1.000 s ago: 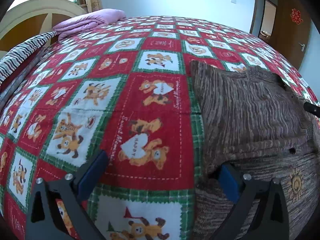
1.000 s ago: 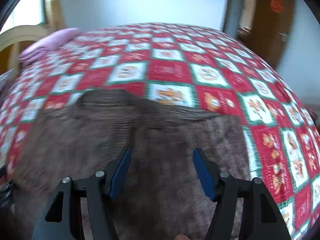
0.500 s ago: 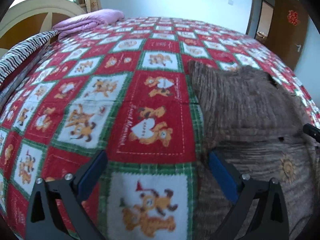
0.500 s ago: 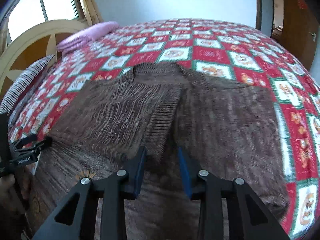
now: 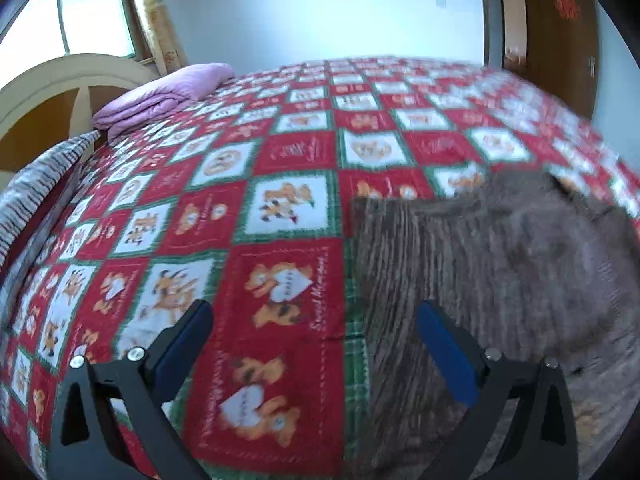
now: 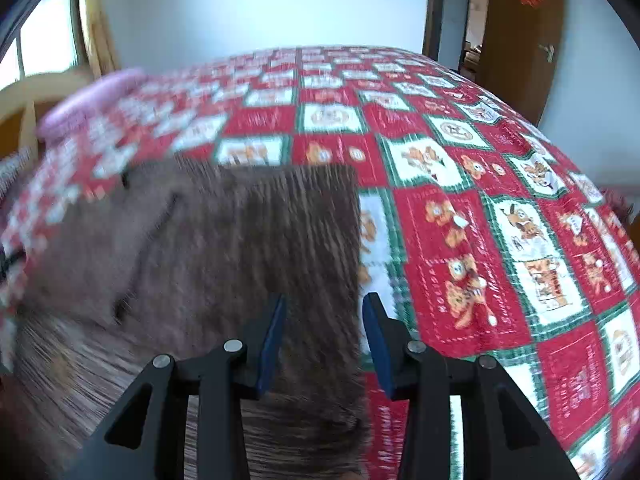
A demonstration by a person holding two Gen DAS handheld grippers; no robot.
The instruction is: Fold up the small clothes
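A brown knitted sweater (image 5: 500,272) lies flat on the bed with its sleeves folded in over the body. My left gripper (image 5: 316,332) stands wide open over the sweater's left edge, its right finger above the knit and its left finger above the blanket. In the right wrist view the sweater (image 6: 240,248) fills the left half. My right gripper (image 6: 324,320) hovers at the sweater's right edge. Its jaws are narrow and opening, with the edge lying under the gap and the pads not pressing on it.
A red, green and white teddy-bear blanket (image 5: 280,200) covers the bed. A folded pink quilt (image 5: 160,96) and a striped pillow (image 5: 32,176) lie by the curved headboard (image 5: 60,76). A brown door (image 6: 520,40) stands at the far right.
My right gripper has swung from the sweater's middle to its right edge, and its jaws have narrowed from wide apart. My left gripper has shifted slightly along the left edge, still open.
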